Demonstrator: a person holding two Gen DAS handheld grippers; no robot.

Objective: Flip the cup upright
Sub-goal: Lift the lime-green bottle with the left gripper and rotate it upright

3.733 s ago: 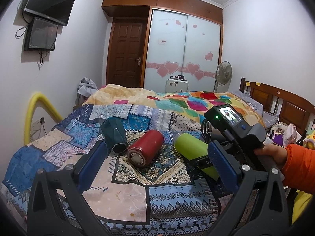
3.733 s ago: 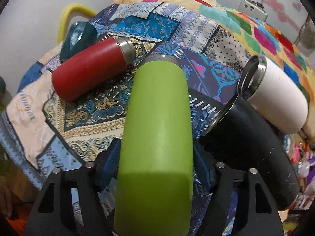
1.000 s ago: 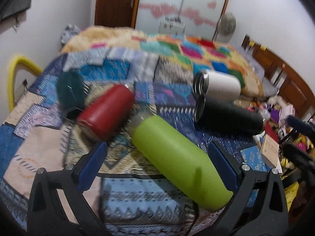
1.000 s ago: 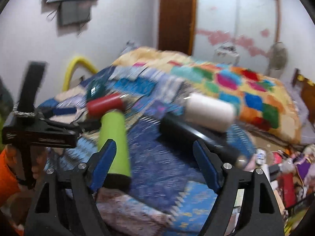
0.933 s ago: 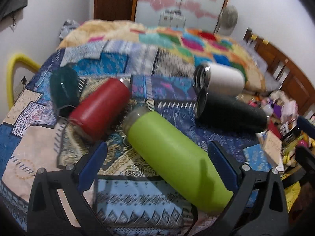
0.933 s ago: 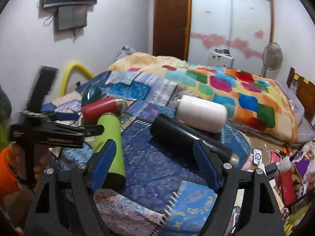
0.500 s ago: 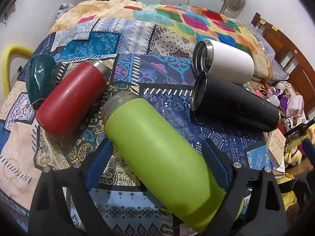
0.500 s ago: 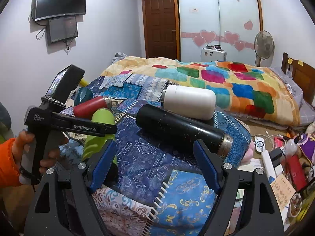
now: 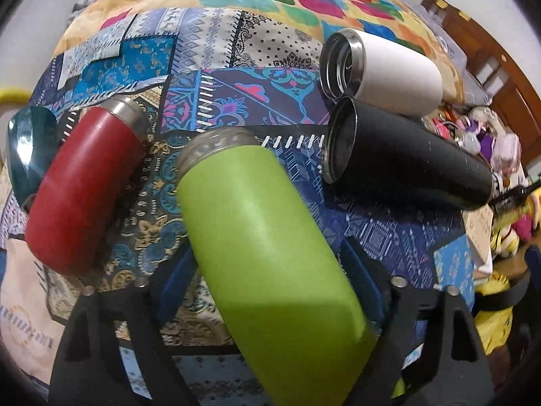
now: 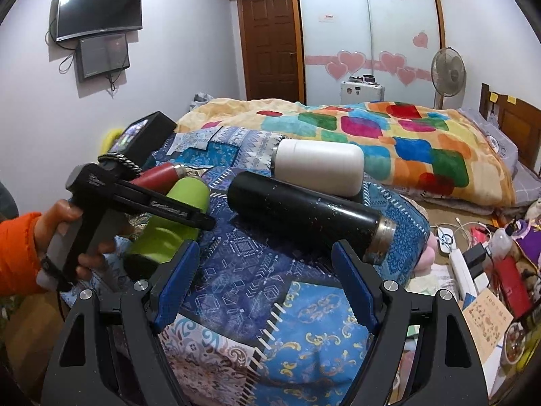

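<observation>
A lime-green cup (image 9: 267, 247) lies on its side on the patchwork bedspread (image 9: 216, 77). My left gripper (image 9: 270, 287) is open with its blue pads on either side of the cup's base end; whether they touch it is unclear. In the right wrist view the green cup (image 10: 172, 223) lies under the left gripper's body (image 10: 142, 203). My right gripper (image 10: 263, 284) is open and empty, held back above the blue patterned cloth near the bed's corner, pointing toward the black cup (image 10: 304, 216).
A red cup (image 9: 84, 186), a dark green cup (image 9: 27, 149), a black cup (image 9: 405, 165) and a white cup (image 9: 382, 71) lie on their sides on the bed. Clutter (image 10: 490, 270) covers the floor to the right. A fan (image 10: 448, 74) stands by the wardrobe.
My left gripper has moved forward and down, so its pads now straddle the green cup's base. My right gripper has let go of that cup and pulled back to the bed's corner.
</observation>
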